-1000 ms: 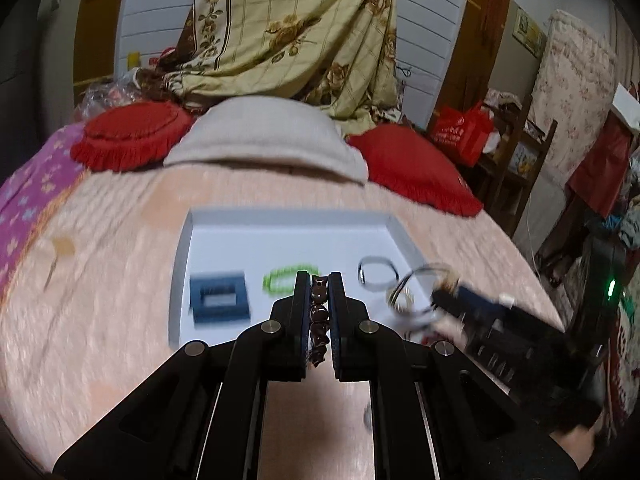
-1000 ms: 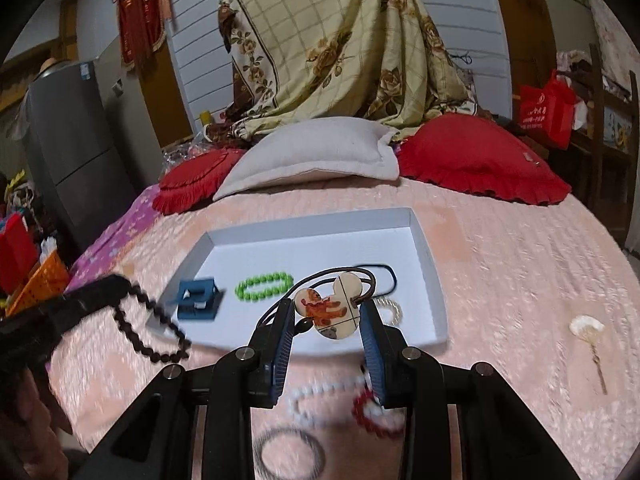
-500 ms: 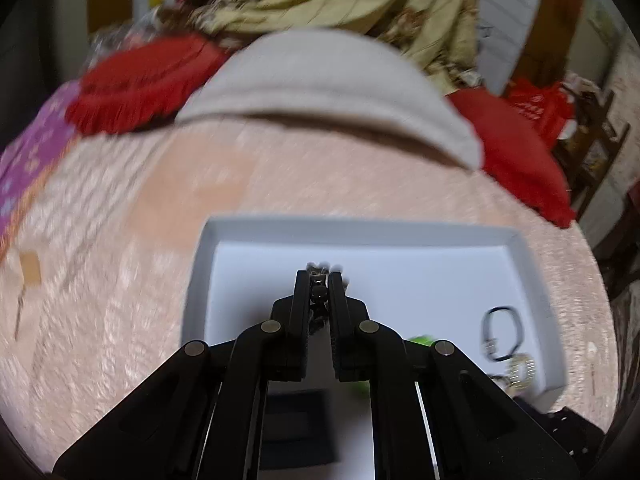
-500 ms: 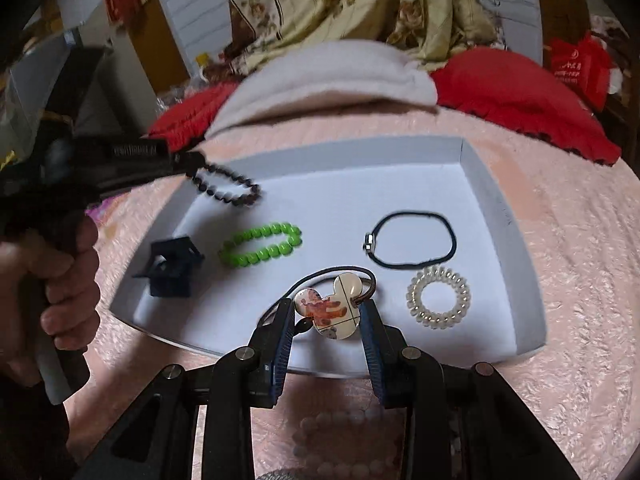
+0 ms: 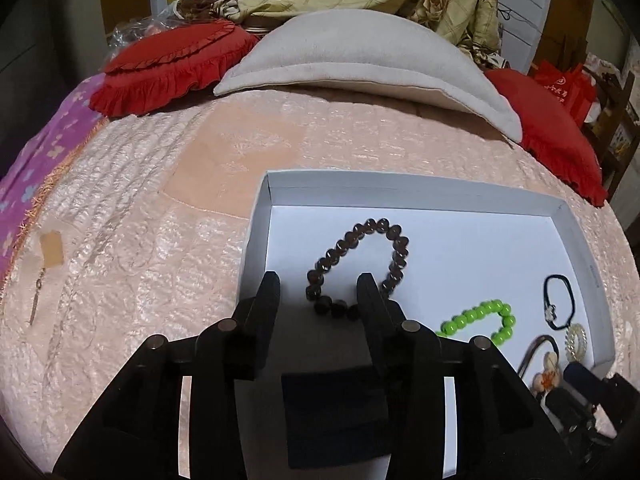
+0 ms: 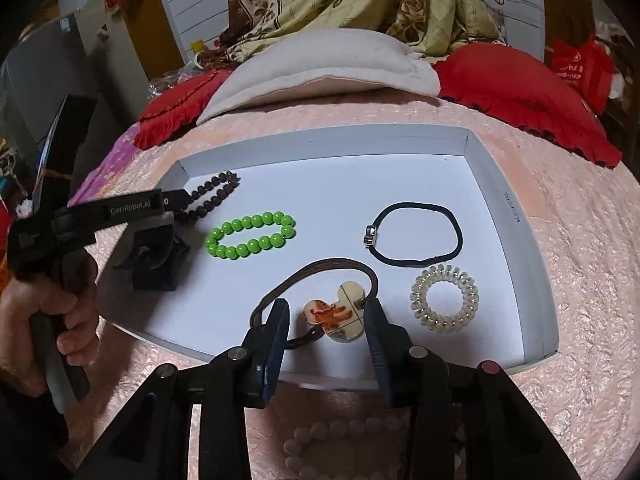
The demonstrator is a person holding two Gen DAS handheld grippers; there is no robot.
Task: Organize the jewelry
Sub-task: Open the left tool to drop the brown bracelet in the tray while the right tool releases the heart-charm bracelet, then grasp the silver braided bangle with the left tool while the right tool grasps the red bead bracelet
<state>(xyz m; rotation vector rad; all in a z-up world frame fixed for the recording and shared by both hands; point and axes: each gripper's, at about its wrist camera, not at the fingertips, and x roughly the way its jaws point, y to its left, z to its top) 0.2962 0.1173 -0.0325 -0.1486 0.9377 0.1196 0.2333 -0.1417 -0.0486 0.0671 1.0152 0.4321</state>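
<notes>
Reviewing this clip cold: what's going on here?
A person with a gripper in each hand is sorting jewelry into a white tray on a bed. The left gripper has just been opening, the dark bead bracelet lying between its fingers. The right gripper stands open around the cartoon hair tie, also resting in the tray.

The left gripper (image 5: 318, 294) hides the near beads of the dark bead bracelet (image 5: 362, 254) and much of the dark blue box (image 5: 336, 416). A pale bead strand (image 6: 320, 438) on the bed runs out of view behind the right gripper (image 6: 326, 326).
</notes>
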